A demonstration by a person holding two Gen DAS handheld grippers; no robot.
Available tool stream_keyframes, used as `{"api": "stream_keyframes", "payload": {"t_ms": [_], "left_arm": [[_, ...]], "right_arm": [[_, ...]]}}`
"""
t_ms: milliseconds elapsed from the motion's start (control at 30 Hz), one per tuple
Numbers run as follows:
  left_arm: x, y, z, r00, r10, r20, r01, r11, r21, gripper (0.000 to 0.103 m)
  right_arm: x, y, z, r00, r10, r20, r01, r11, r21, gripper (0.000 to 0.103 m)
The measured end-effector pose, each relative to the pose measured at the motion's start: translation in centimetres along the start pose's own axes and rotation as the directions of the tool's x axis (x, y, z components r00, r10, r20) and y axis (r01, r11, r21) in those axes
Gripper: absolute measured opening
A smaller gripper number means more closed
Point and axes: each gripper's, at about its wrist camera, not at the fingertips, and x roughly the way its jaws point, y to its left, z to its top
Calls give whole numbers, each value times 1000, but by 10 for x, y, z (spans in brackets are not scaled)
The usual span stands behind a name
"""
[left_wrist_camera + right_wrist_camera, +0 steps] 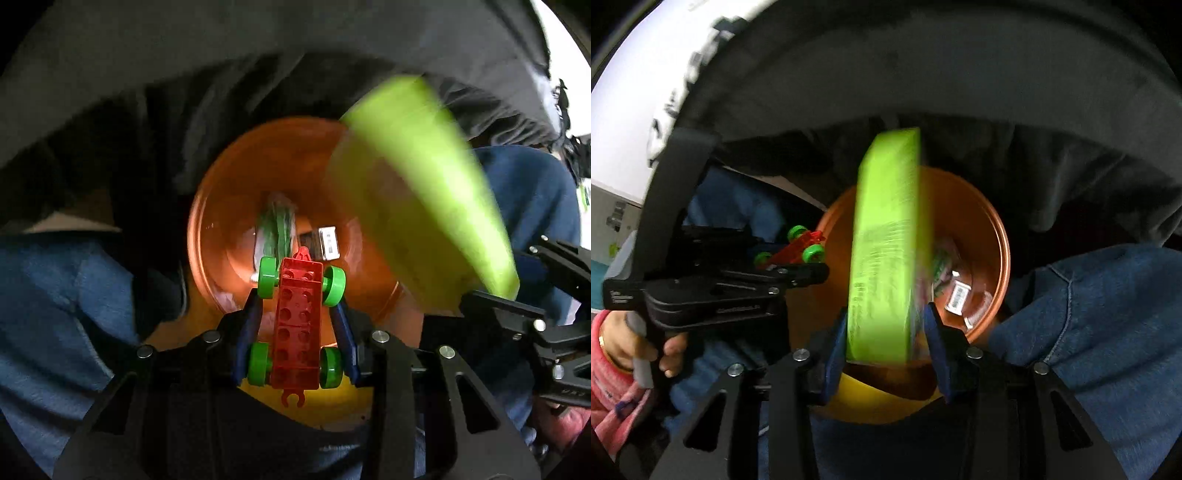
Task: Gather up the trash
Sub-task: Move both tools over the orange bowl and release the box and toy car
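Observation:
My left gripper (pixel 298 295) is shut on a red toy car with green wheels (pixel 297 325) and holds it over an orange bin (pixel 221 229). The car also shows in the right wrist view (pixel 798 251). My right gripper (pixel 886 317) is shut on a flat lime-green box (pixel 886 251), blurred, above the bin (pixel 990 236). The box also shows in the left wrist view (pixel 421 199). Inside the bin lie a green-and-white wrapper (pixel 277 225) and a small white barcode label (pixel 958 297).
The bin sits between a person's blue-jeaned legs (pixel 1089 332), with a dark jacket (pixel 258 55) behind it. A yellow edge (pixel 868 402) shows under the bin. A hand in a pink sleeve (pixel 617 343) holds the left gripper's handle. A white wall (pixel 628 110) is at left.

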Motion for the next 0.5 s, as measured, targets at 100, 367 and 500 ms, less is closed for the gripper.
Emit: {"api": "stream_keyframes", "payload": {"t_ms": [100,367,500], "left_arm": [[11,-3,4,1000,24,-18,-24,1000,9,37],[29,-10,5,995,95,-33,-96,995,-13,84],[25,-6,-1,997,82,-8,-82,996,-28,84]], "right_arm": [[23,-8,1,999,-9,-46,11,1000,25,31],[13,-18,7,997,-67,31,64,995,82,87],[-3,-21,7,993,-73,94,61,990,126,86]]}}
